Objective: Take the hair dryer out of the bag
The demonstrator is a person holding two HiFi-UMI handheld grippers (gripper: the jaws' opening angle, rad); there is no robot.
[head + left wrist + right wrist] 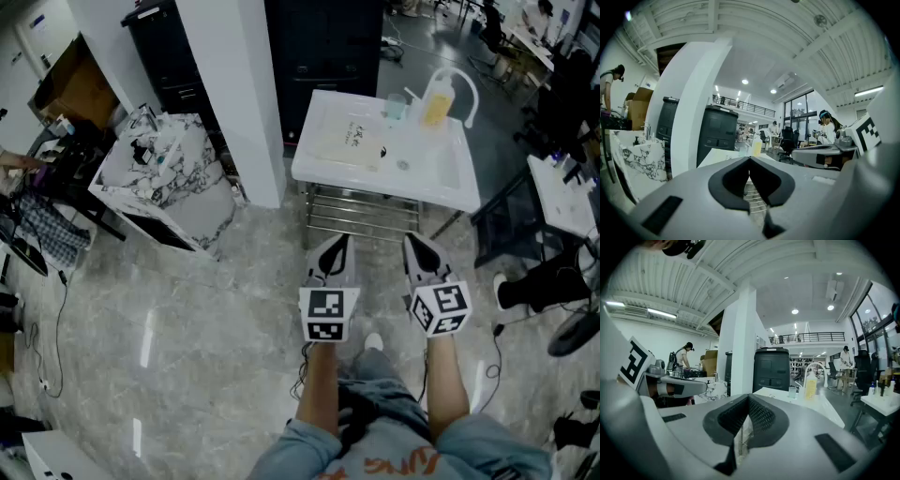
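Hair dryer and bag are seen in no view, so their place cannot be told. Judged by its kind, the dryer is expected to be stiff, smooth-shelled and fairly light. It is best taken by the handle, with the cord minded. The left claw (pixel 339 246) and right claw (pixel 415 244) are held fully closed and empty, side by side above the floor, near the white bench (pixel 375 187) carrying a bottle (pixel 436 103).

Head view steeply down; gripper views level, low; all share white table (pixel 323 117).
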